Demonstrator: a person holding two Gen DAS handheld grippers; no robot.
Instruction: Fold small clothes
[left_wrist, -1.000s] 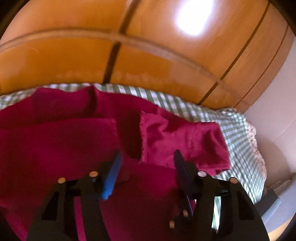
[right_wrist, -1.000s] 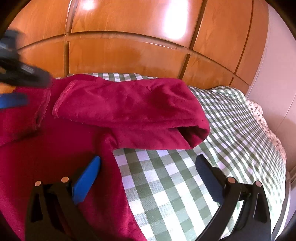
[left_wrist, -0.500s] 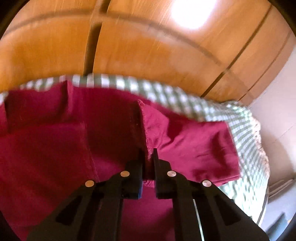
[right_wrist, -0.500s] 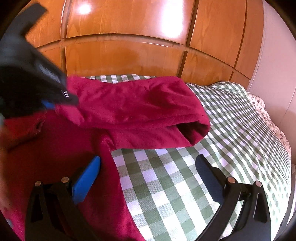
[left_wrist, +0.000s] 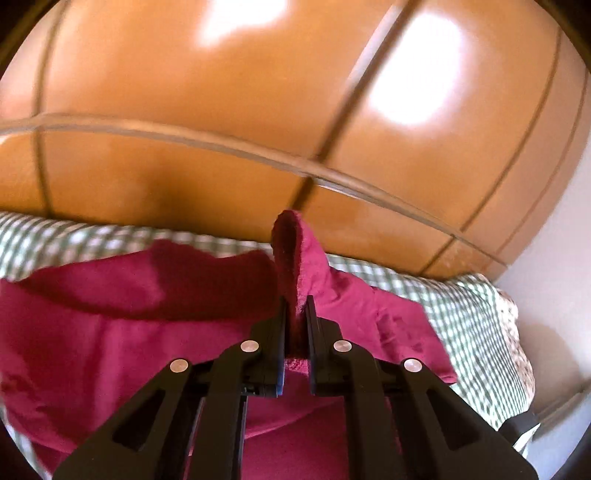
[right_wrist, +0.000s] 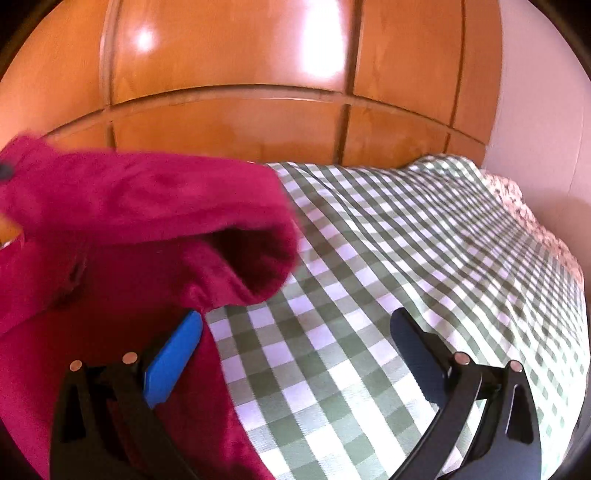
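Observation:
A dark red fleece garment lies spread on a green-and-white checked bedcover. My left gripper is shut on the edge of its sleeve, and that edge stands up above the jaws, lifted off the rest of the cloth. In the right wrist view the sleeve hangs raised across the left half, its open cuff facing me. My right gripper stands open low over the bedcover. Its blue-padded finger is over the garment's body, the black one over bare cover. Nothing is between them.
Glossy orange wooden wardrobe doors rise right behind the bed. A pale wall stands at the right. A flowered edge of bedding runs along the bed's far right side.
My left gripper went from open to shut on the sleeve edge, then lifted it up and away. The sleeve now hangs raised. My right gripper stayed open and in place.

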